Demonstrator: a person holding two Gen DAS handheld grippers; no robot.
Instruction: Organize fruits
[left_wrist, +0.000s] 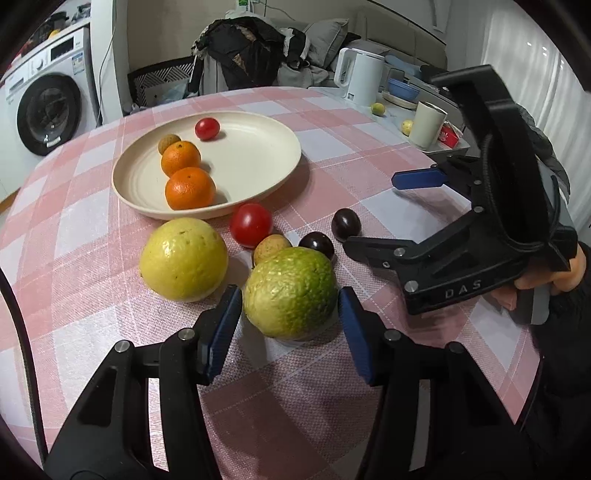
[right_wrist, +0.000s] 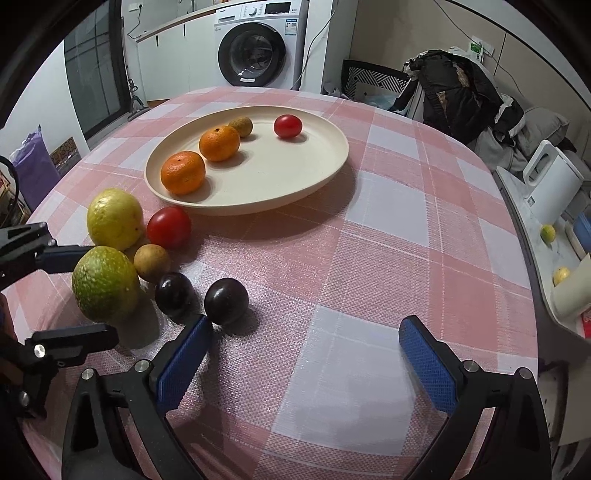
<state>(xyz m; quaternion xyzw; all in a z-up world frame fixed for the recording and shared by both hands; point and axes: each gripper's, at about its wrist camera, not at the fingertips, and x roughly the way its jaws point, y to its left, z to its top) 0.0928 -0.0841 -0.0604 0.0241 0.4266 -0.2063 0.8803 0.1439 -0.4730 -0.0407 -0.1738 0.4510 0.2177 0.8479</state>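
Pink-and-white checked tablecloth (left_wrist: 332, 155) is seen across both views, spread over the table.

Cream plate (left_wrist: 258, 155), upper centre of the left wrist view: two oranges (left_wrist: 190, 188) in a row along its left side, one small tan fruit (left_wrist: 169, 143) behind them, one red tomato (left_wrist: 207, 128) further back.

Yellow guava (left_wrist: 183, 258), left of centre, on the cloth, rounded, long axis roughly across the frame.

Green guava (left_wrist: 291, 293), lower centre, on the cloth, long axis tilted from lower left to upper right. It is flanked by the blue pads of the left gripper (left_wrist: 290, 314); whether they press on it cannot be told.

Second red tomato (left_wrist: 251, 225), tan fruit (left_wrist: 271, 249) and two dark plums (left_wrist: 345, 223), just behind the green guava.

Right gripper (right_wrist: 304, 354), lower part of the right wrist view: jaws spread wide, nothing between them; the left pad is just beside a dark plum.
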